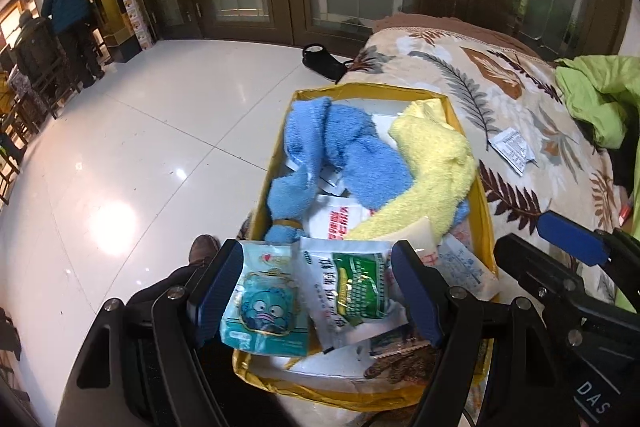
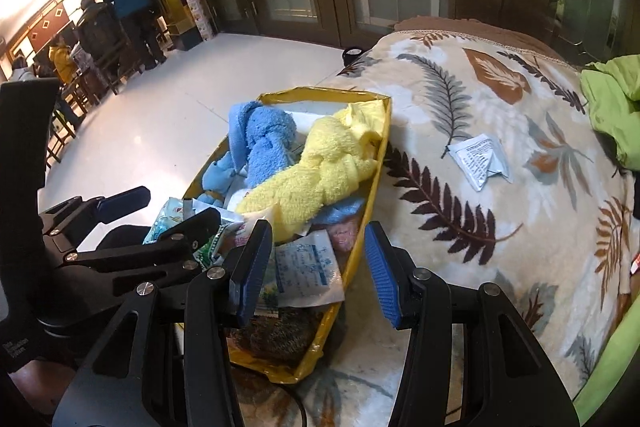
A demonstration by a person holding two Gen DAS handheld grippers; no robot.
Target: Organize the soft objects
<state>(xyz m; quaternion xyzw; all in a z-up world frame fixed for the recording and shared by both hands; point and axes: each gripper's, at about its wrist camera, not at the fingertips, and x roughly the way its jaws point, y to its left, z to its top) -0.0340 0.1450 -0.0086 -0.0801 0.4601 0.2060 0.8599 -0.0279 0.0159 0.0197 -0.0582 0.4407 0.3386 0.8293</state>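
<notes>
A shallow yellow box [image 1: 360,89] [image 2: 376,179] sits at the edge of a leaf-patterned blanket [image 2: 480,227]. A knotted blue towel [image 1: 332,147] [image 2: 264,135] and a yellow towel [image 1: 432,163] [image 2: 320,167] lie in it over several sachets. My left gripper [image 1: 316,291] [image 2: 160,213] hovers open over the box's near end, a teal cartoon packet [image 1: 264,303] and a green-and-white packet [image 1: 356,291] lying between its fingers. My right gripper [image 2: 318,271] [image 1: 520,235] is open, astride the box's right wall, with a white sachet [image 2: 308,267] under it.
A loose white sachet [image 1: 512,147] [image 2: 478,159] lies on the blanket to the right of the box. A lime-green garment [image 2: 616,107] is bunched at the far right. White tiled floor [image 1: 140,147] spreads left, with a black object [image 1: 320,59] on it. A person [image 1: 68,7] stands far left.
</notes>
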